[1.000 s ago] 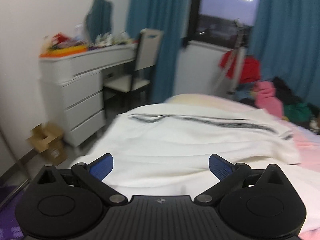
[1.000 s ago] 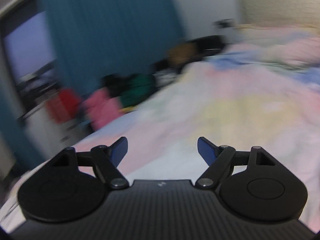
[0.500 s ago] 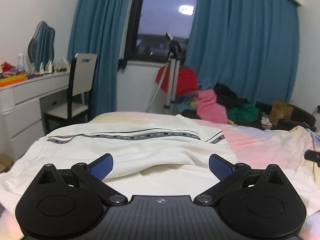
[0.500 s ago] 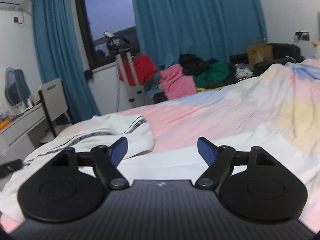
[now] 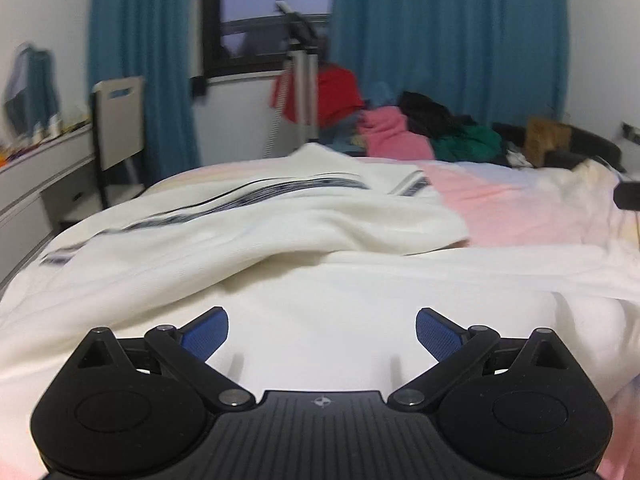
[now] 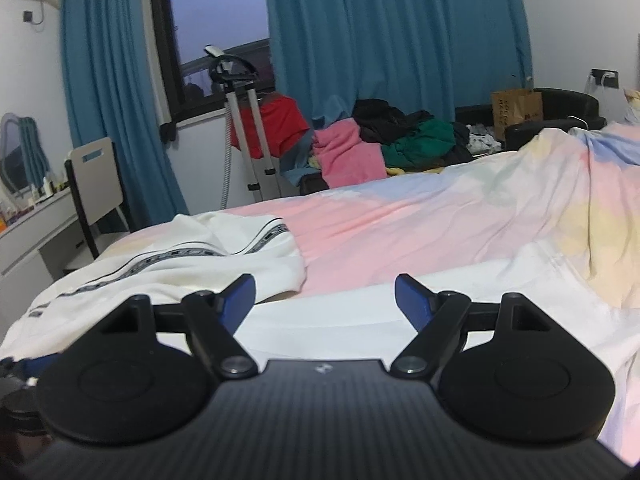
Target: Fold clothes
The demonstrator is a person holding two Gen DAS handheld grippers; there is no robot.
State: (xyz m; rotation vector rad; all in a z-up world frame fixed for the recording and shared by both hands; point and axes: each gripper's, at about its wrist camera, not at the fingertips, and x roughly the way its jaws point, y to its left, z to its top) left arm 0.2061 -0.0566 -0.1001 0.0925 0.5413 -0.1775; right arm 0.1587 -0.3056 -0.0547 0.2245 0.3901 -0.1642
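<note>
Soft white knit is spread across the bed (image 6: 460, 216): a garment (image 5: 248, 240) likely light, limp and prone to sagging. An edge should be pinched. Left gripper (image 5: 322, 330) and right gripper (image 6: 324, 296) are held wide, empty.

Far beyond the jaws: blue curtains (image 6: 384, 40), a window (image 6: 216, 28) and a tripod (image 6: 244, 120). Left of the jaws: a chair (image 6: 96, 180) beside a desk (image 6: 32, 232).
</note>
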